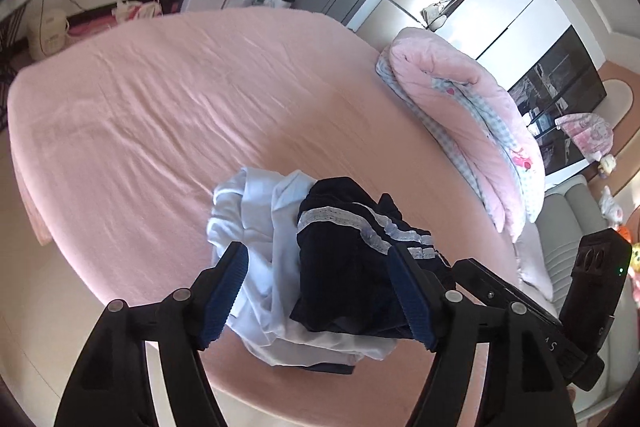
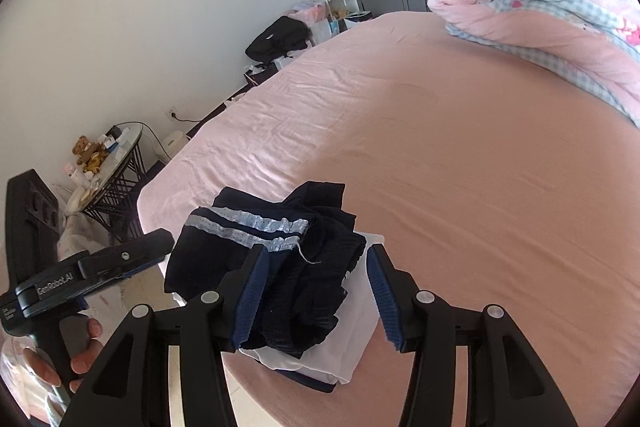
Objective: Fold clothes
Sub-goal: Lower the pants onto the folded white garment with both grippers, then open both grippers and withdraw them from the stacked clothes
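- A wide bed under a wrinkled pale pink fitted sheet (image 1: 168, 115) carries everything; the pile of clothes lies close to its near edge.
- The pile's lower layer is a crumpled white cotton garment (image 1: 260, 227), spreading toward the left in the left wrist view and poking out under the dark cloth in the right wrist view.
- On top lies a bunched navy blue garment with a pale lace-trimmed stripe band (image 2: 280, 267), loosely heaped, not flat.
- The left gripper (image 1: 318, 267), black with ribbed blue pads, has its jaws spread wide on either side of the pile; neither pad presses the cloth and nothing is gripped.
- The right gripper (image 2: 316, 267) stands partly open above the navy garment, its pads apart from the fabric and holding nothing.
- In the right wrist view a hand (image 2: 76, 355) is wrapped around the left tool's black handle, off the bed's near left corner.
- A rolled pink plush quilt with blue-checked lining (image 1: 472, 123) lies along the bed's right edge, well apart from the clothes.
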